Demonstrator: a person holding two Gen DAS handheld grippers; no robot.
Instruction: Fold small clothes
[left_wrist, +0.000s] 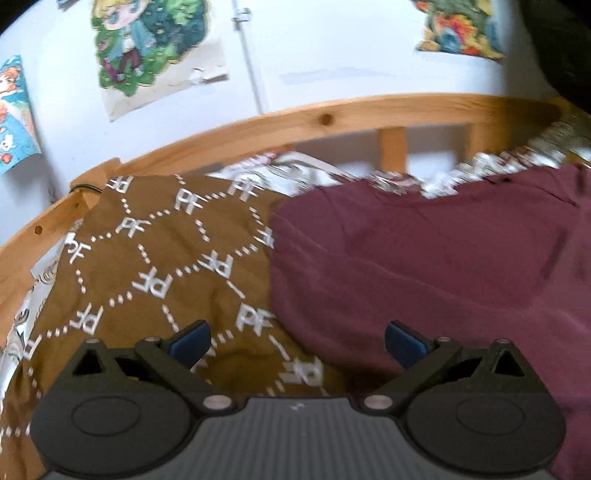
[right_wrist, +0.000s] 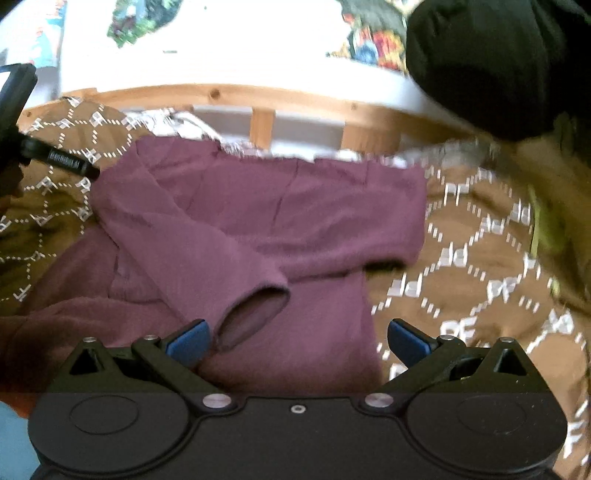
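Note:
A maroon long-sleeved top (right_wrist: 295, 206) lies partly folded on a brown blanket (right_wrist: 480, 258) printed with white letters. One sleeve crosses the body, and its open cuff (right_wrist: 251, 321) points at the camera. My right gripper (right_wrist: 297, 345) hovers open just above that cuff, nothing between its blue pads. In the left wrist view the maroon top (left_wrist: 424, 266) fills the right half and the brown blanket (left_wrist: 147, 266) the left. My left gripper (left_wrist: 297, 345) stands wide open over the seam between them, holding nothing. The left gripper's body (right_wrist: 22, 140) shows at the right view's left edge.
A wooden bed rail (left_wrist: 325, 118) with upright slats curves along the far side, a white wall with cartoon posters (left_wrist: 147, 40) behind it. A patterned white sheet (left_wrist: 288, 173) shows under the blanket. A black bulky shape (right_wrist: 498, 62) fills the upper right.

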